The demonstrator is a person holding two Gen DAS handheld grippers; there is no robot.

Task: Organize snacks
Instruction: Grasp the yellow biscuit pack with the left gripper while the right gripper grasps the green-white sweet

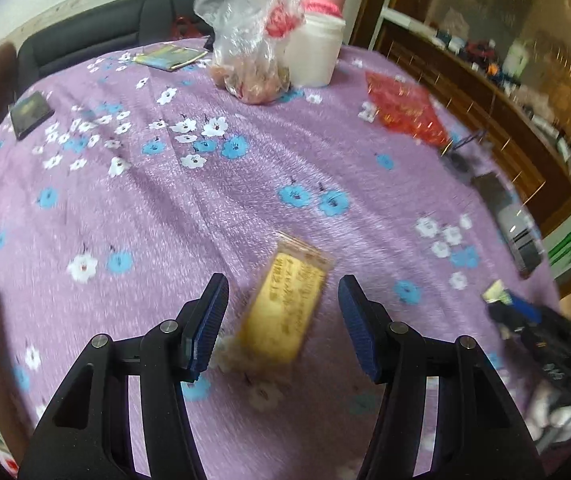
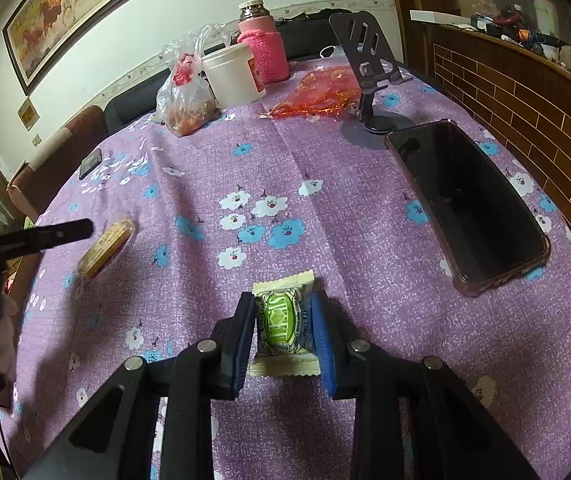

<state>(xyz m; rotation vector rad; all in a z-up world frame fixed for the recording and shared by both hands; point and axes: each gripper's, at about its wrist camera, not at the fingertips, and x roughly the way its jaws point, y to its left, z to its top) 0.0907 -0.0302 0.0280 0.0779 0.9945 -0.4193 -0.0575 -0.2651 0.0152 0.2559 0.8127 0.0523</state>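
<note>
Right wrist view shows the right tool [image 2: 283, 330] clenched on the green candy [image 2: 283, 326] lying on the worktop [image 2: 365, 240], so lift it straight, while the released left tool [image 1: 283, 320] should centre over the yellow snack bar [image 1: 285, 304] before closing.

open cloth [image 2: 325, 184] mid-table, phone [image 2: 469, 204] blocking right
</note>
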